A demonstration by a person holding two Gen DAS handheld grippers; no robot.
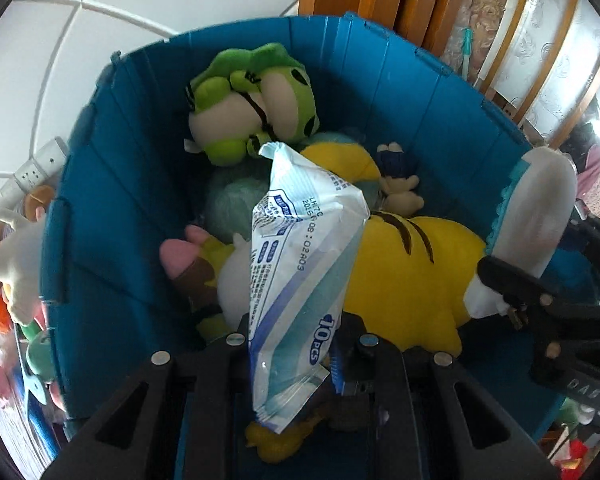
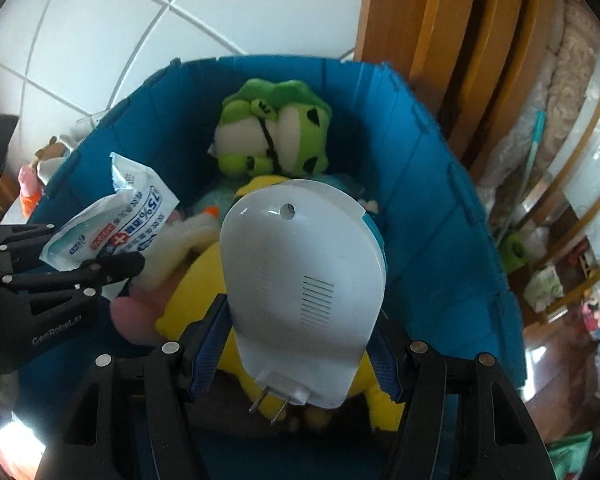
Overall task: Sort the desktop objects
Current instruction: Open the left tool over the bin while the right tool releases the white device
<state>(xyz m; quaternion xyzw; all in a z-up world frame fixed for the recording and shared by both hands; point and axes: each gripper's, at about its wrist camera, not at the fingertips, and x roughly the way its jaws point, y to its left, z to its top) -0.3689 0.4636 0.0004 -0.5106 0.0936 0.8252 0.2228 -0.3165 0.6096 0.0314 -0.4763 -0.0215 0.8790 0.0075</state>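
The left tool [image 1: 296, 344] was closed on a wipes packet [image 1: 300, 264], a white and blue soft pack marked "10 pcs". The packet stood up from between the tool's fingers and leaned toward 12 o'clock, over the open blue bin [image 1: 112, 208]. In the right wrist view the same packet [image 2: 112, 220] showed at 9 o'clock, held in the left tool [image 2: 100, 268] just above the bin's near-left wall.

The right tool [image 2: 300, 356] gripped a white plug-in device [image 2: 304, 280] by its sides, the blue-padded fingers pressing either edge. Its two metal prongs pointed back toward the camera at 6 o'clock, and its rounded end reached toward 12 o'clock. In the left wrist view the device [image 1: 540, 208] sat at 3 o'clock, with the right tool [image 1: 512, 292] below it.

Both held things hung over the bin's contents: a green frog plush [image 1: 252, 104] at 12 o'clock against the far wall, and a yellow striped plush [image 1: 404, 276] directly under the tools. More toys [image 1: 8, 272] lay outside the bin at 9 o'clock.
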